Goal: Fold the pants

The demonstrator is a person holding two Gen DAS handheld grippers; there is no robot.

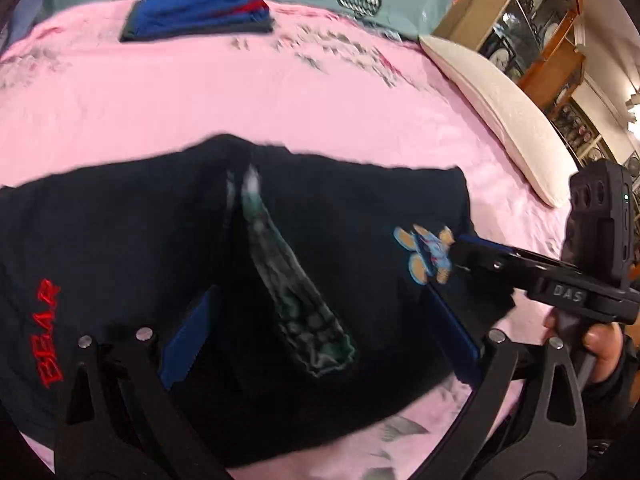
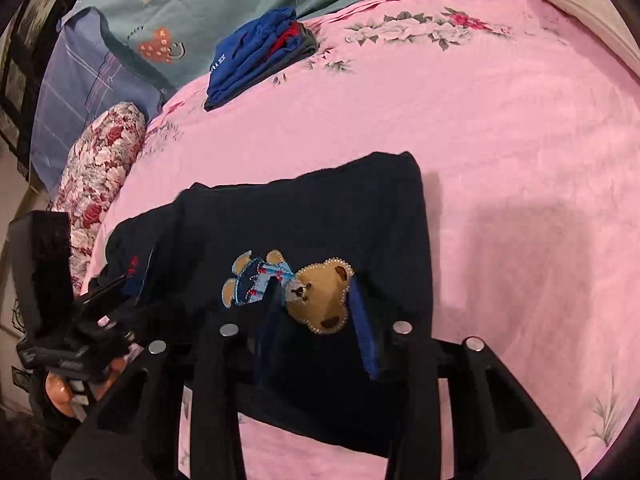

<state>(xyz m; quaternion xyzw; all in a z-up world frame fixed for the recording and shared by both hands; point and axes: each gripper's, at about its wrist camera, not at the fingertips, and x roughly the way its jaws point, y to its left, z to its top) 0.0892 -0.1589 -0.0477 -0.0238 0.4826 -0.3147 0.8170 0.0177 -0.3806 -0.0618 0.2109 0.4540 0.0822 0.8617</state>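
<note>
pants [image 2: 304,216] under both tongs, on sheet [image 2: 500,140]

pants [image 2: 320,216]: showing navy with tan bear patch, red lettering | bedsheet [image 2: 500,160]: showing pink with floral print | folded stack [image 2: 256,56] beyond the pants: showing blue, red, grey | bolster [image 2: 100,160]: showing red-white floral
</note>
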